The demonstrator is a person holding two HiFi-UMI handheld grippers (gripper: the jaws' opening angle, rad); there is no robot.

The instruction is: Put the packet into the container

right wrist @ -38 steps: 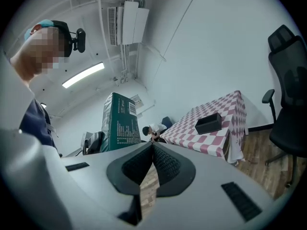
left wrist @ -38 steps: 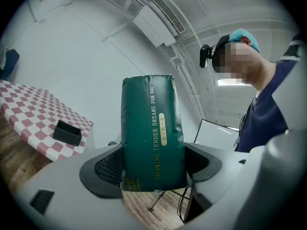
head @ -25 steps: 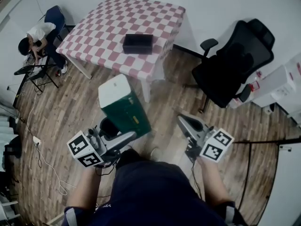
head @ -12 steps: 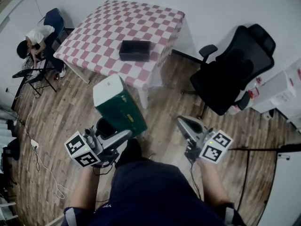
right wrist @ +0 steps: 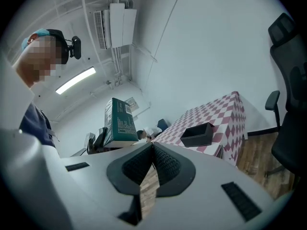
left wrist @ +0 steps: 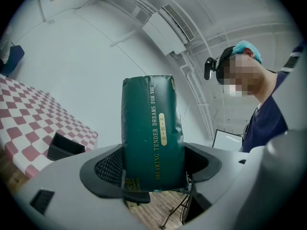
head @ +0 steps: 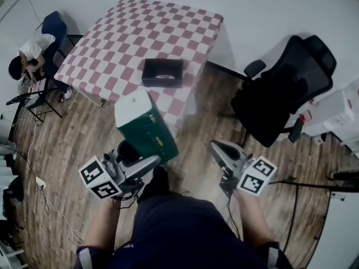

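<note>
My left gripper (head: 134,156) (left wrist: 152,169) is shut on a dark green packet (head: 147,129) (left wrist: 152,128) with gold print, held upright above the wooden floor. The same packet (right wrist: 119,122) shows at the left of the right gripper view. A black open container (head: 162,72) (right wrist: 196,134) (left wrist: 64,146) sits near the front edge of the red-and-white checked table (head: 140,35), just beyond the packet. My right gripper (head: 219,151) (right wrist: 152,152) hangs to the right of the packet, shut, with its jaws together and nothing between them.
A black office chair (head: 280,91) stands to the right of the table. A person (head: 25,58) sits on a blue chair at the far left. White boxes (head: 336,108) stand at the right edge. Cables (head: 39,178) run over the wooden floor.
Both grippers and the packet have come closer to the table; the container now lies nearer in the head view. The grip on the packet is unchanged.
</note>
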